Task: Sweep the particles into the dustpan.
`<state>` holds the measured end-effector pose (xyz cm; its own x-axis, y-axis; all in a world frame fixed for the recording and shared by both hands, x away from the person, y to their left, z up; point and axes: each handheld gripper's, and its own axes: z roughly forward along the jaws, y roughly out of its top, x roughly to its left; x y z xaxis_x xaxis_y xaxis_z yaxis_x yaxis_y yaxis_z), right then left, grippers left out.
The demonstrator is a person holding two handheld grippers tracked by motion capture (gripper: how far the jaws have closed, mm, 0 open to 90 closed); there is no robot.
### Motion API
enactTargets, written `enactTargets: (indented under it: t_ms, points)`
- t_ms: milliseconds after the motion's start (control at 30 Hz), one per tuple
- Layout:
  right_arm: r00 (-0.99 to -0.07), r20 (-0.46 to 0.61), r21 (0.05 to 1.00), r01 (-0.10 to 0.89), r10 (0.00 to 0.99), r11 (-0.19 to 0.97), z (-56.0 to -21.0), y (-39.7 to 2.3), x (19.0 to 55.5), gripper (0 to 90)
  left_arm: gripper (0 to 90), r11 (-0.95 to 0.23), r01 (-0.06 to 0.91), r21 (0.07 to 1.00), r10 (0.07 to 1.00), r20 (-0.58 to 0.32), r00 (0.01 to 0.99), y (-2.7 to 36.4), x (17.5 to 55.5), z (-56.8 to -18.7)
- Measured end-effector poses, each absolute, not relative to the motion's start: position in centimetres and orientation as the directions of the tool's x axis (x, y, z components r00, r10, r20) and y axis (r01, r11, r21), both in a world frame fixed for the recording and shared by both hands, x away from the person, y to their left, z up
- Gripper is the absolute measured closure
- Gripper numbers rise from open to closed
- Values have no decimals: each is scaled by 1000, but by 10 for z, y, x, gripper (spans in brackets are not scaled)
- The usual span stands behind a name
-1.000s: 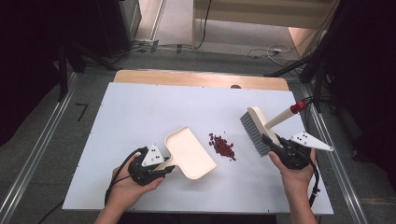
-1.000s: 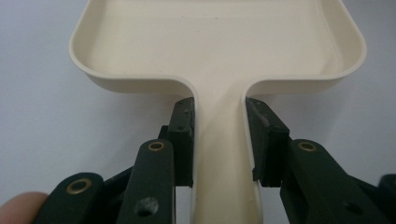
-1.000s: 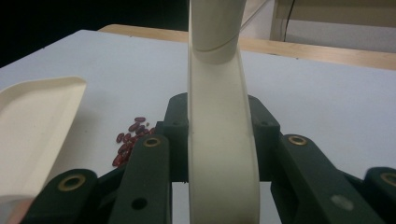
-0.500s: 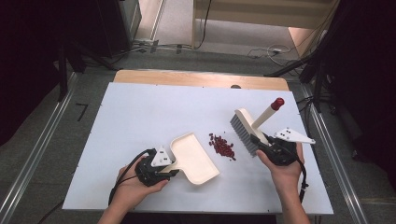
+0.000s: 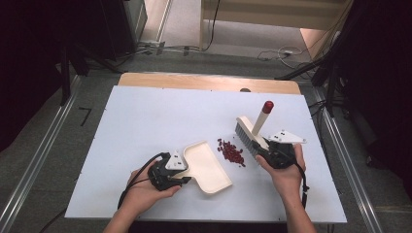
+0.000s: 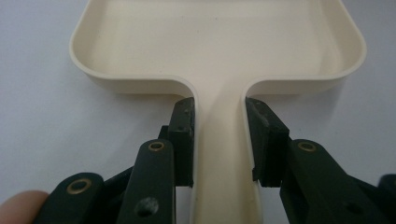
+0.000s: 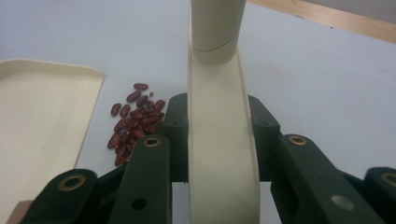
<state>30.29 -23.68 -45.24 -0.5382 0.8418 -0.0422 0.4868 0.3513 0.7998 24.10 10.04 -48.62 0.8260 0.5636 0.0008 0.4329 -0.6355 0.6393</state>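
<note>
A cream dustpan [image 5: 209, 167] lies flat on the white table [image 5: 145, 121], its handle clamped between the pads of my left gripper [image 5: 184, 175]; the left gripper view shows both pads against the dustpan's handle [image 6: 219, 140]. A small pile of red beans [image 5: 231, 151] sits just right of the pan's open edge. My right gripper [image 5: 265, 148] is shut on the back of a cream hand brush [image 5: 248, 132], whose red-capped handle [image 5: 266, 108] points up and away. In the right gripper view the brush [image 7: 219, 116] runs between the jaws, with the beans [image 7: 133, 121] and the dustpan [image 7: 42, 126] to its left.
A wooden strip [image 5: 209, 81] borders the table's far edge. Metal rails [image 5: 43, 155] run along both sides of the table, and cables [image 5: 277, 52] lie on the floor beyond it.
The right hand has carried the brush leftward and nearer, up to the beans. The left hand has slid the dustpan slightly right and nearer. Both grips are unchanged.
</note>
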Motion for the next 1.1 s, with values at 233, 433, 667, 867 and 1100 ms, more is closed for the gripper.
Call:
enactTargets:
  t_ms: [233, 433, 667, 867, 1100]
  points:
    - [-558, -72, 774, 491, 826, 399, -461, -228, 304, 656, 662, -638, 435, 635, 555, -12, 831, 94, 248, -485]
    - [-607, -49, 778, 475, 794, 412, -462, -222, 301, 656, 662, -620, 452, 641, 560, -42, 827, 97, 251, -485]
    - [-627, -57, 778, 459, 777, 428, -462, -214, 297, 656, 663, -636, 451, 626, 558, -31, 829, 95, 252, -486]
    - [-640, -68, 777, 447, 765, 443, -463, -208, 293, 656, 663, -641, 453, 620, 561, -24, 827, 93, 252, -486]
    - [-673, -78, 774, 424, 735, 470, -462, -191, 285, 656, 663, -642, 450, 621, 563, -16, 826, 91, 251, -487]
